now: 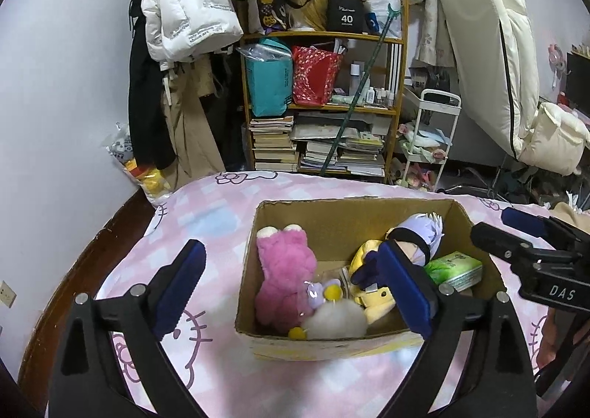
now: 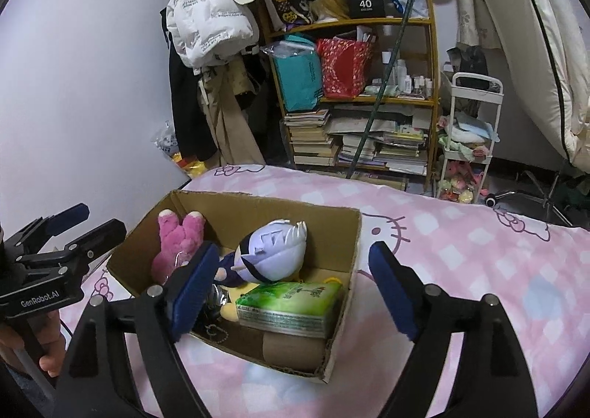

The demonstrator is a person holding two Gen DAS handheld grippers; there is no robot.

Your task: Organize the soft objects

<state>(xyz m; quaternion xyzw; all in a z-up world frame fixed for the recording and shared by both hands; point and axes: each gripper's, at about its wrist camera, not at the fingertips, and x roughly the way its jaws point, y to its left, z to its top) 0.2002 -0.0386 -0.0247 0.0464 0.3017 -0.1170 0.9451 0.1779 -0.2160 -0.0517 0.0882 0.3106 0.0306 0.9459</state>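
An open cardboard box [image 1: 332, 219] sits on the pink bed cover. Inside it lie a pink plush [image 1: 282, 270], a doll with lavender hair [image 1: 420, 233], a yellow plush [image 1: 368, 292], a white fluffy ball [image 1: 335, 322] and a green tissue pack [image 1: 455, 268]. My left gripper [image 1: 291, 248] hovers open at the box's near side, holding nothing. My right gripper [image 2: 295, 250] stands open over the same box [image 2: 258, 211], just in front of the doll [image 2: 276, 248] and tissue pack [image 2: 291, 303], its pads touching nothing. Each gripper also shows in the other's view: right gripper [image 1: 496, 224], left gripper [image 2: 101, 219].
The bed cover [image 1: 206, 204] has a cat-face print, and a wooden bed edge [image 1: 84, 252] curves at the left. Beyond the bed stand a crowded bookshelf [image 1: 324, 104], hanging coats [image 1: 184, 5] and a white cart [image 1: 431, 145]. A hand [image 2: 48, 355] grips the left handle.
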